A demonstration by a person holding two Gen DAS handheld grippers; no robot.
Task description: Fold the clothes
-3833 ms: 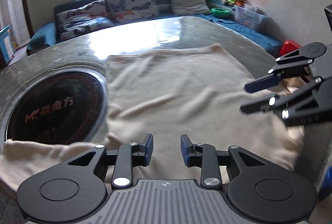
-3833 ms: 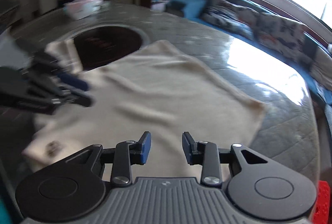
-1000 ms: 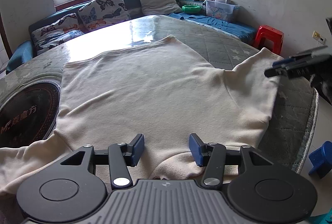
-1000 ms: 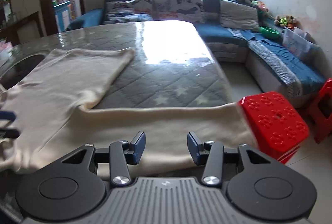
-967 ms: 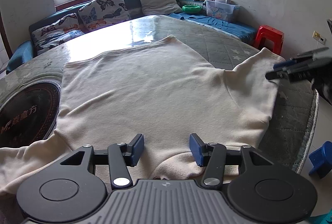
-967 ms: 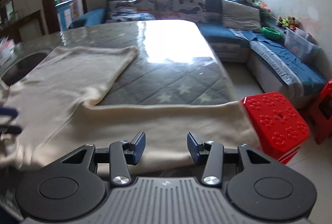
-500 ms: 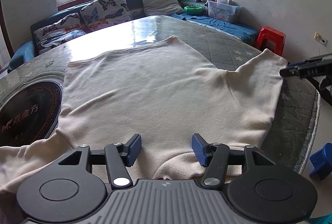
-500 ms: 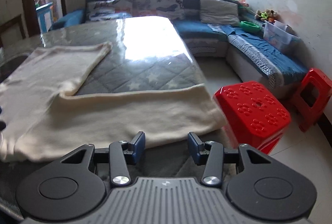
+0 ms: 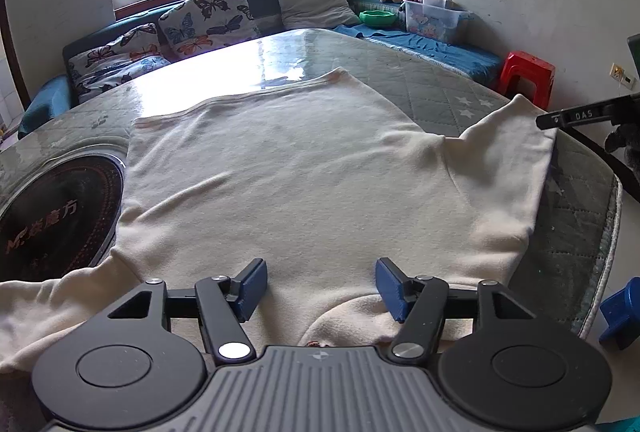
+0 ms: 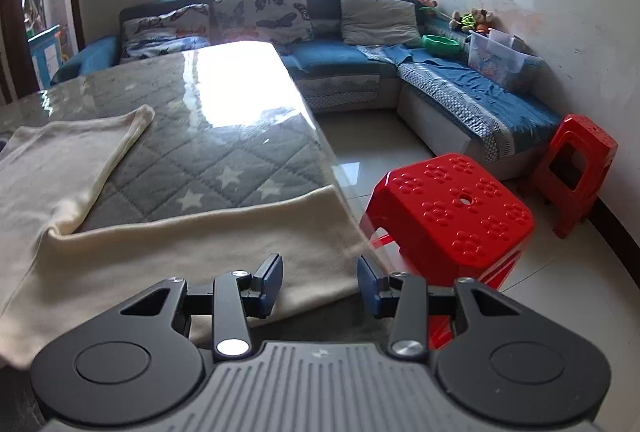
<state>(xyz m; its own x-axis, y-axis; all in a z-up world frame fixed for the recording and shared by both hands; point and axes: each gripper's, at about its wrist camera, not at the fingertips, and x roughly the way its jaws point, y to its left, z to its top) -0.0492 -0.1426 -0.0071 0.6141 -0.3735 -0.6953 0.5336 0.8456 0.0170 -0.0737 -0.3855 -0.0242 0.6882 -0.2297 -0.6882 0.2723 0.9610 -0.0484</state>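
Note:
A cream long-sleeved top (image 9: pixel 304 175) lies spread flat on the quilted table, hem toward the window, both sleeves out to the sides. My left gripper (image 9: pixel 320 286) is open and empty, hovering over the collar edge at the near side. My right gripper (image 10: pixel 320 286) is open and empty over the end of the right sleeve (image 10: pixel 208 252), near the table's right edge. The right gripper's fingers show in the left wrist view (image 9: pixel 576 117) past the sleeve cuff.
A round black hotplate (image 9: pixel 52 216) is set in the table at the left. Red stools (image 10: pixel 452 220) stand on the floor by the table's right edge. A blue sofa (image 10: pixel 360 59) with cushions runs along the window wall. A blue stool (image 9: pixel 624 312) is at the near right.
My right gripper has drawn back toward the sleeve's cuff end and the table's right edge. My left gripper's jaws have opened a little wider. The top has not moved.

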